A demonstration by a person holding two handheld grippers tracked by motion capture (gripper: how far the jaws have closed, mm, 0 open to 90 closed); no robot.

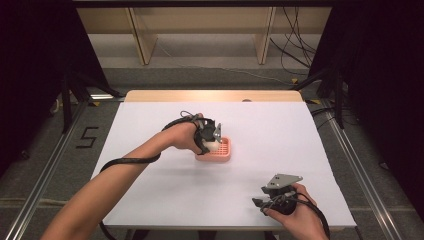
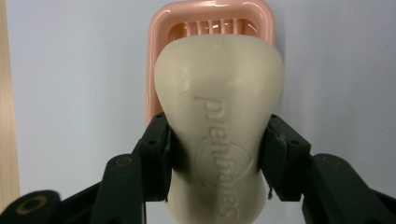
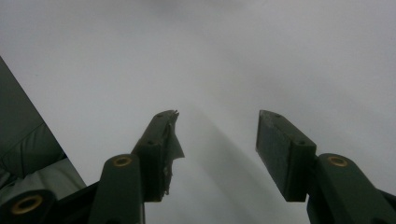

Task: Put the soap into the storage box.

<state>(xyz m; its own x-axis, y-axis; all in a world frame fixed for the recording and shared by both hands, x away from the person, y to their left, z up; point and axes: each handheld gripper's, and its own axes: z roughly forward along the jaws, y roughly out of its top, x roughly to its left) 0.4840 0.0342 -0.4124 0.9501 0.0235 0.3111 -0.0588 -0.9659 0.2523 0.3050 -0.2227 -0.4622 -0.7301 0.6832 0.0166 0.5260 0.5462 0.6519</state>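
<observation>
White tabletop spreads under our hands, with dark curtains at both sides, grey floor around it and pale wooden furniture legs at the far end.

Nearest to us, at the front right of the table, our right gripper rests low near the table's near edge, well apart from everything else. In the right gripper view its jaws stand spread, nothing between the pads, only bare white surface ahead of them. A scrap of torn padding hangs off the left-hand pad there.

Farther out, near the middle of the table, our left gripper points down over a pink soap dish. In the left gripper view we see its jaws clamped on a cream bar of soap: the two pads press the bar's narrower waist from either side, touching it, with the embossed lettering facing the camera between them. The wider rounded end of the bar sticks out past the fingertips and lies over the dish, covering most of its slatted floor; only the far rim and a few slats show beyond it. We cannot tell whether the soap already touches the slats or is just above them.

Beyond the dish, the table's far wooden edge runs across.
</observation>
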